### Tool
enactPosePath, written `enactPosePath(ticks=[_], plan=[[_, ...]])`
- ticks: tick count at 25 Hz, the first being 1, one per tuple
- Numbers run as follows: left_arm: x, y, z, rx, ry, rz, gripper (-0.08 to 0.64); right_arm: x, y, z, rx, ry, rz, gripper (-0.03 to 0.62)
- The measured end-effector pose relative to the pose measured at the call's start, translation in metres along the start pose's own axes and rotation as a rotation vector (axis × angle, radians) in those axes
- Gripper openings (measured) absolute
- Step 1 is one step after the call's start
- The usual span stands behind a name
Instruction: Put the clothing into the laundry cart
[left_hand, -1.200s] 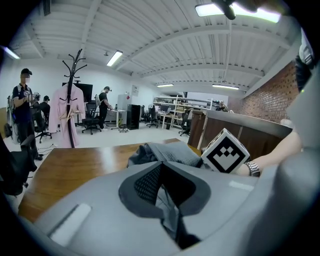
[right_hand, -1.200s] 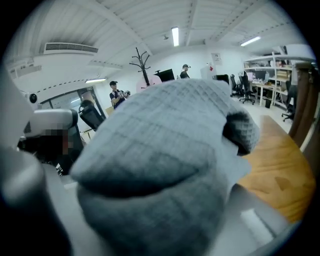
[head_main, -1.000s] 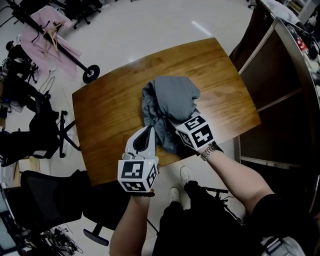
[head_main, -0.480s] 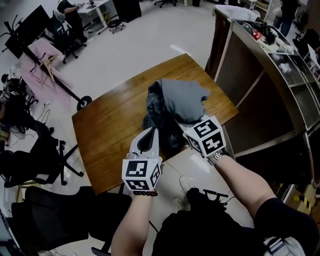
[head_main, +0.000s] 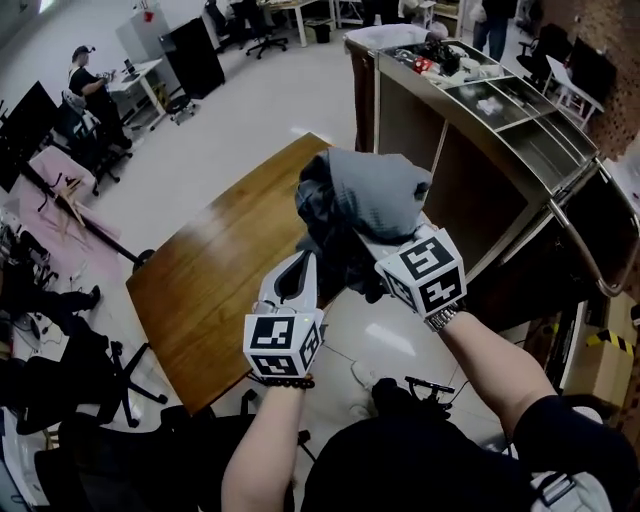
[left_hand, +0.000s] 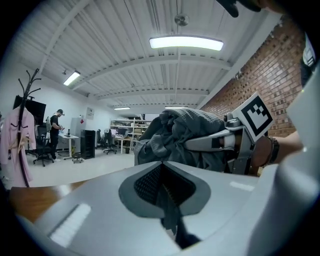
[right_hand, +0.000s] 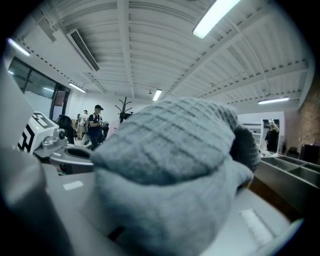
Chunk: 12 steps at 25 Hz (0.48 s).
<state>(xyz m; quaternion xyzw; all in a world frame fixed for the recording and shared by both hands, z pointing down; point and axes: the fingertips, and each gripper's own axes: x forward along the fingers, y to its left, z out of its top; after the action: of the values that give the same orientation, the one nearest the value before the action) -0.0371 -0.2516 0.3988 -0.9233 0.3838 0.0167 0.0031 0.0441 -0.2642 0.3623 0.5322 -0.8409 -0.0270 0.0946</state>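
Clothing (head_main: 370, 200) up in air by laundry cart (head_main: 566, 212). Right gripper (head_main: 392, 262) squeezes fat grey wad; left gripper (head_main: 300, 268) pinches thin dark bit. Thin bit may slip; cloth falls on floor.

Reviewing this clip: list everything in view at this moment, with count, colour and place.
clothing: one bundle, grey, held in the air between table and cart
table: one, brown wood, below and left of the bundle
cart: one, steel, right of the table
chairs: several, black, lower left
pink garment: one, on a rack, far left
person: one, dark clothes, at a desk, upper left
box: one, cardboard, lower right
left gripper: one, white, shut on a fold of the clothing
right gripper: one, white, shut on the clothing
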Motion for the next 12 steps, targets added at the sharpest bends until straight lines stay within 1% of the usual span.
enactPosePath(ticks=[8,12], plan=[[0.007,-0.089,0.038,0.018,-0.024,-0.176,0.003,-0.115,-0.034,0.045,-0.017,-0.056,-0.193,0.144],[0.013,-0.133,0.049,0.004,-0.024,-0.257,0.003,-0.173,-0.05,0.069,-0.038,-0.08,-0.286,0.144]])
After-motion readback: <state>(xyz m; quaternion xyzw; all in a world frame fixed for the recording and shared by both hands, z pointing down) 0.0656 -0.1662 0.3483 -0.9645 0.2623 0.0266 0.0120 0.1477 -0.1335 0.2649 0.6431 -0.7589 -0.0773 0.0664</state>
